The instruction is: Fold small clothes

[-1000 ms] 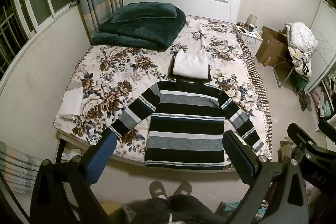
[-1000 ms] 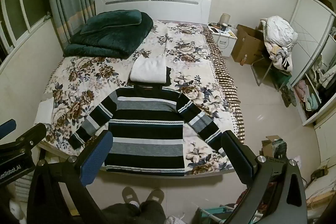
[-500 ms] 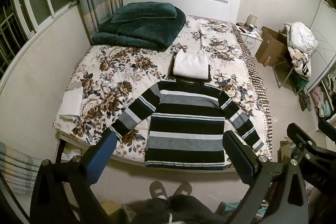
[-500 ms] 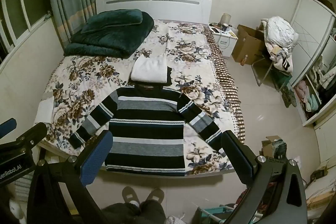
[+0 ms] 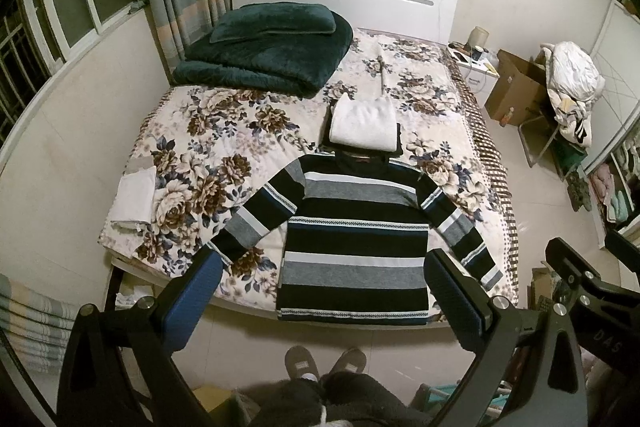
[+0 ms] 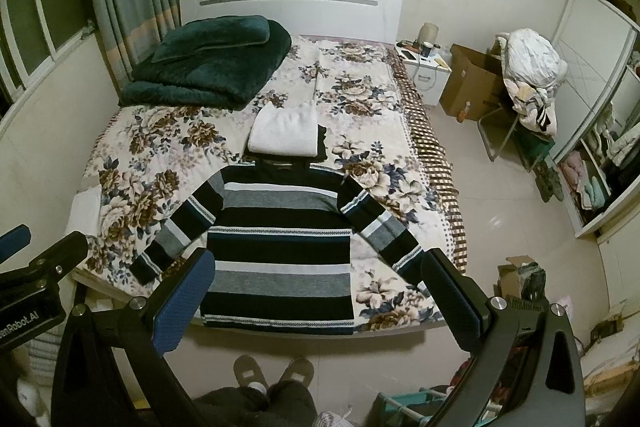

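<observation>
Striped sweater (image 5: pixel 354 247) lies flat; both tongs, left (image 5: pixel 324 291) and right (image 6: pixel 316 291), gape empty; collar hidden under white towel (image 5: pixel 364 127).

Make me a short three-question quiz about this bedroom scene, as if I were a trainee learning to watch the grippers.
1. True or false: the striped sweater lies spread flat with both sleeves out.
2. What sits just beyond the sweater's collar: A) folded white cloth, B) a cardboard box, C) slippers?
3. Fill in: the left gripper and the right gripper are both ____ and hold nothing.

Key: 1 true; 2 A; 3 open.
</observation>
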